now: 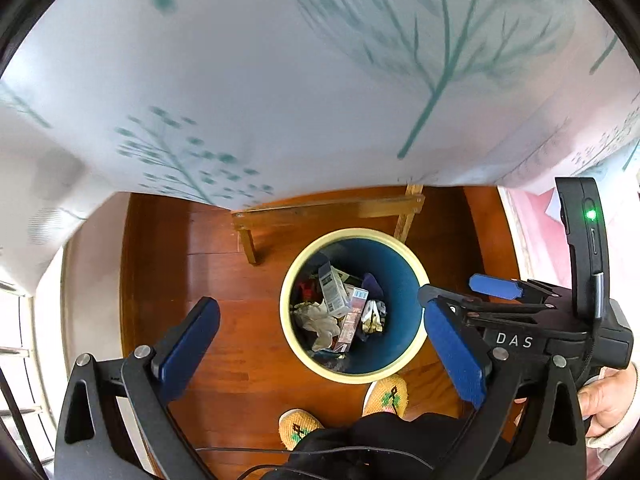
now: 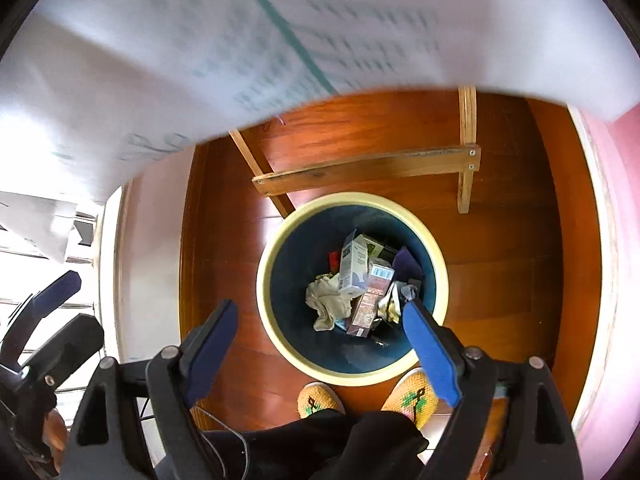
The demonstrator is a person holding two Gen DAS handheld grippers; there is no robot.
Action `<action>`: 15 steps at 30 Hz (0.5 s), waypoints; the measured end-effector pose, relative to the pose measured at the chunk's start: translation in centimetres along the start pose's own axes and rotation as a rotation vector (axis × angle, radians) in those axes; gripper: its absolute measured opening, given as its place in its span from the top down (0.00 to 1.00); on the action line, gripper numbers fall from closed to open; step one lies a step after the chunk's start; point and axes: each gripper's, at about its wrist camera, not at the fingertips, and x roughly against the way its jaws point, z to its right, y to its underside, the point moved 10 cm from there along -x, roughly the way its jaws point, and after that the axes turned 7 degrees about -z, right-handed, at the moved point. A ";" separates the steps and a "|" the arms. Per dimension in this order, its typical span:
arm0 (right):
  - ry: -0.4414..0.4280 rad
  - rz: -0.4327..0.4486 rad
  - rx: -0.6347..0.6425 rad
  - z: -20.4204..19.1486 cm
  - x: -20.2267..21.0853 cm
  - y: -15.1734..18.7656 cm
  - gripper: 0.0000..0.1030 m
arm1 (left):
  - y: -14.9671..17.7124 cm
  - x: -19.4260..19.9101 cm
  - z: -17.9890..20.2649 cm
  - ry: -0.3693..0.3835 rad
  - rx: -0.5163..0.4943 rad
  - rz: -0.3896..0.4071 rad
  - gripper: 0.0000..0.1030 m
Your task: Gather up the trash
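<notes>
Both tools point steeply down over the bin (image 1: 404, 248), centre of frame in each view. My left gripper (image 1: 320, 344) has its jaws spread wide with nothing between the pads; my right gripper (image 2: 320, 348) likewise, apart and empty. The trash (image 2: 360, 288) lies in the bin bottom: a pale carton, a slim box, a crumpled cloth, a foil wrapper. A tablecloth (image 1: 280, 80) fills the upper frame, blurred; the table's wooden frame (image 2: 360, 168) stands just behind the bin. My slippers (image 2: 320, 400) sit at lower centre, touching the rim or nearly so. I judge the drop step finished. The next move calls for lifting both tools clear and finding any remaining piece; none shows on the floor (image 1: 200, 280) here.
</notes>
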 end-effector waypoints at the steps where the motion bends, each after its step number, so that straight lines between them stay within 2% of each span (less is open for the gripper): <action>1: -0.002 0.001 0.003 -0.3 0.4 0.0 0.17 | -0.1 0.8 -0.2 -0.002 0.006 0.002 0.02; 15: 0.015 0.096 0.069 -6.2 12.5 0.5 0.17 | -2.5 13.5 -0.6 -0.003 0.018 0.078 0.02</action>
